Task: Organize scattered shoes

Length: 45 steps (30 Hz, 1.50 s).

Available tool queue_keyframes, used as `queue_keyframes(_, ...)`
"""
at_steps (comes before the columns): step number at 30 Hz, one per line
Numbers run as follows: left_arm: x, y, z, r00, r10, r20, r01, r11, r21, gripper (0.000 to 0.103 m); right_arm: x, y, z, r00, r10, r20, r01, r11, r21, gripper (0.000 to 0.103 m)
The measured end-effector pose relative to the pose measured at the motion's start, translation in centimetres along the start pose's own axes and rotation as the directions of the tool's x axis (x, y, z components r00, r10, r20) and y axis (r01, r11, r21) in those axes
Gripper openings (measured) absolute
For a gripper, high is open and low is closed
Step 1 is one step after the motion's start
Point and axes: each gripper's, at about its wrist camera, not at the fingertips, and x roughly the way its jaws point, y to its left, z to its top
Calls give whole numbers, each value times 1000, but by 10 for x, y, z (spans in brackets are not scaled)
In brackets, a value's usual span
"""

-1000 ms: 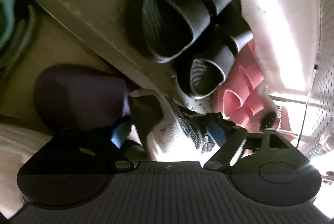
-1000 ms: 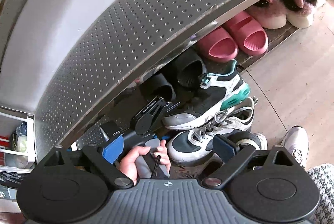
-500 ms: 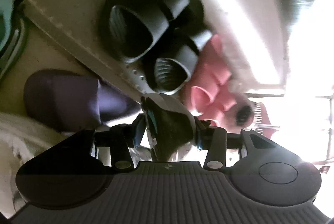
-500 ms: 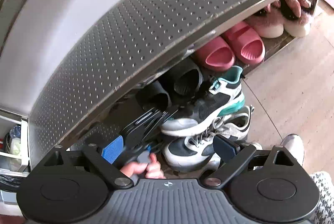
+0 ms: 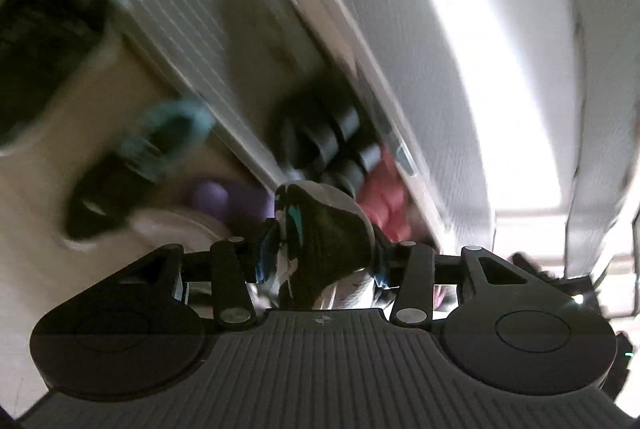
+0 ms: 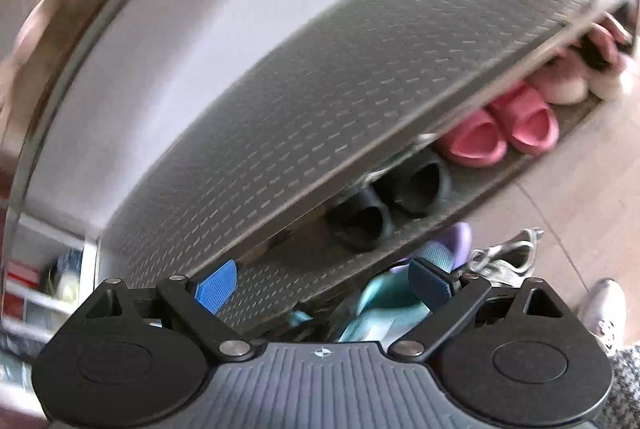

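Left gripper (image 5: pixel 320 253) has a sneaker (image 5: pixel 324 229) clamped between its fingers, dark collar and white knit filling the lower middle of the left wrist view, with a flash of teal at the tongue. The shoe's long axis seems to run away from the fingers toward the camera, so the heel end is what is pinched; blur makes that a judgement.

Up and to the right of the held shoe, the shoe rack's lower shelf (image 5: pixel 224 41) slants across the frame, with black slides (image 5: pixel 328 145) and pink slides (image 5: pixel 384 197) already on it. The free stretch lies up and left of the black pair, and that looks like the spot to aim for. Another black-and-teal sneaker (image 5: pixel 132 169) waits on the floor at left.

In the right wrist view the right gripper (image 6: pixel 326 283) hangs with fingers wide and empty, over a teal shoe (image 6: pixel 384 305) at lower centre; the left hand is plainly the one placing.
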Motion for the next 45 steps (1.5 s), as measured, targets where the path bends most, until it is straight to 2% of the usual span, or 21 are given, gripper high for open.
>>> queue_keyframes(2, -31, 21, 3, 993, 104, 62, -102, 994, -23, 50, 7, 12, -10, 999, 9, -30, -11, 999, -52, 95)
queue_keyframes(4, -38, 37, 2, 968, 251, -27, -252, 967, -37, 63, 16, 24, -22, 997, -1, -74, -8, 993, -121, 95)
queue_keyframes(5, -36, 44, 1, 936, 334, -109, -338, 941, -23, 69, 22, 28, -28, 995, -12, -96, -3, 988, -155, 95)
queue_keyframes(7, -35, 55, -4, 840, 500, -208, -495, 865, 82, 72, 38, 37, -44, 987, -43, -156, 8, 975, -221, 95)
queue_keyframes(12, -35, 25, 19, 842, 535, -63, -491, 810, 319, 87, 69, 41, -81, 958, -130, -257, 35, 939, -342, 95)
queue_keyframes(13, -31, 17, 21, 842, 538, -33, -479, 776, 410, 89, 77, 43, -94, 947, -153, -282, 38, 927, -374, 95)
queue_keyframes(14, -25, 3, 23, 843, 537, 11, -457, 707, 539, 90, 89, 44, -109, 930, -178, -322, 34, 913, -407, 95)
queue_keyframes(16, -7, -16, 15, 818, 562, 124, -436, 464, 771, 89, 109, 43, -139, 889, -207, -409, 8, 899, -437, 95)
queue_keyframes(18, 7, -19, 6, 779, 595, 195, -437, 293, 850, 89, 127, 40, -168, 836, -215, -505, -16, 910, -414, 93)
queue_keyframes(19, 12, -16, 1, 765, 611, 202, -420, 237, 876, 89, 134, 37, -179, 819, -216, -532, -13, 919, -393, 93)
queue_keyframes(20, 13, -12, 1, 761, 621, 189, -408, 231, 883, 89, 140, 34, -189, 802, -217, -556, -7, 928, -372, 94)
queue_keyframes(23, 0, -5, 9, 776, 619, 123, -373, 293, 880, 91, 162, 22, -227, 756, -213, -619, 51, 962, -268, 94)
queue_keyframes(24, -5, -4, 11, 779, 614, 126, -381, 303, 874, 91, 163, 20, -236, 757, -207, -620, 62, 967, -248, 93)
queue_keyframes(26, -14, -3, 16, 783, 603, 150, -403, 308, 862, 93, 163, 17, -257, 775, -190, -603, 84, 976, -200, 91)
queue_keyframes(31, -20, -5, 15, 801, 576, 161, -405, 325, 854, 93, 158, 6, -300, 878, -90, -470, 131, 990, 57, 71)
queue_keyframes(34, -23, -8, 15, 818, 554, 157, -394, 339, 854, 93, 170, 6, -310, 893, -109, -436, 179, 976, 122, 72)
queue_keyframes(36, -24, -9, 16, 820, 550, 160, -394, 339, 855, 93, 183, 10, -316, 889, -145, -434, 210, 972, 105, 72)
queue_keyframes(40, -28, -6, 24, 814, 553, 175, -421, 354, 835, 93, 231, 25, -330, 861, -292, -416, 278, 956, -96, 64)
queue_keyframes(43, -31, -5, 34, 807, 559, 190, -456, 386, 802, 93, 242, 28, -332, 854, -318, -412, 280, 948, -150, 64)
queue_keyframes(44, -33, -6, 36, 809, 556, 193, -462, 398, 792, 93, 240, 33, -331, 853, -319, -413, 265, 947, -184, 59)
queue_keyframes(45, -34, -7, 39, 811, 551, 195, -467, 411, 783, 93, 236, 40, -330, 856, -314, -411, 233, 943, -236, 43)
